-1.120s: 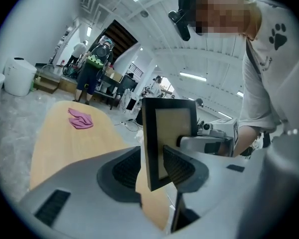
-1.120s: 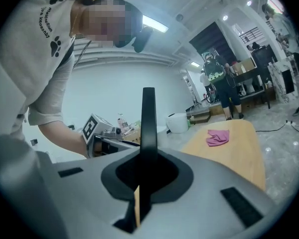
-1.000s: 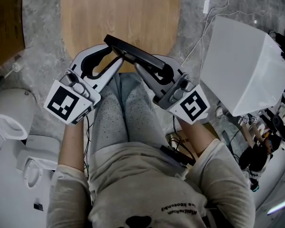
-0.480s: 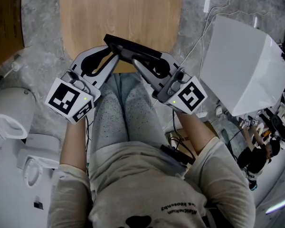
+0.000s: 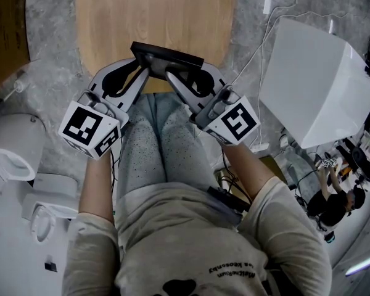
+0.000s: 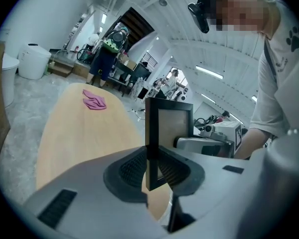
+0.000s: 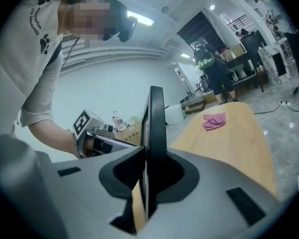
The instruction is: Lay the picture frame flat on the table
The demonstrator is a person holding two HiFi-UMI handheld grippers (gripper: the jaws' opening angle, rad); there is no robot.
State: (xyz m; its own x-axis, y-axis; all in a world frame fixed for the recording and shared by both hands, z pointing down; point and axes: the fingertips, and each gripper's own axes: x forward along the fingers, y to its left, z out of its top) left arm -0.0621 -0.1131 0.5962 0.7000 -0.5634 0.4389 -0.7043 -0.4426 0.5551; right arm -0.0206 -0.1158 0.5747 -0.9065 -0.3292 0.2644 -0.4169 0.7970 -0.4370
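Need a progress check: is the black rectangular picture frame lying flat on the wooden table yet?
Not yet: the black rectangular picture frame is upright, its face vertical in the left gripper view.

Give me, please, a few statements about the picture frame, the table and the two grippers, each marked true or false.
1. The picture frame lies flat on the table. False: it stands upright on its edge, over the table's near end.
2. A pink cloth lies on the table. True.
3. Only the left gripper has the frame between its jaws. False: the right gripper does too. The left gripper's jaws have just been closing, and the right gripper's opening.
4. The table top is light wood. True.
5. A white box stands on the person's left. False: it is on the person's right.
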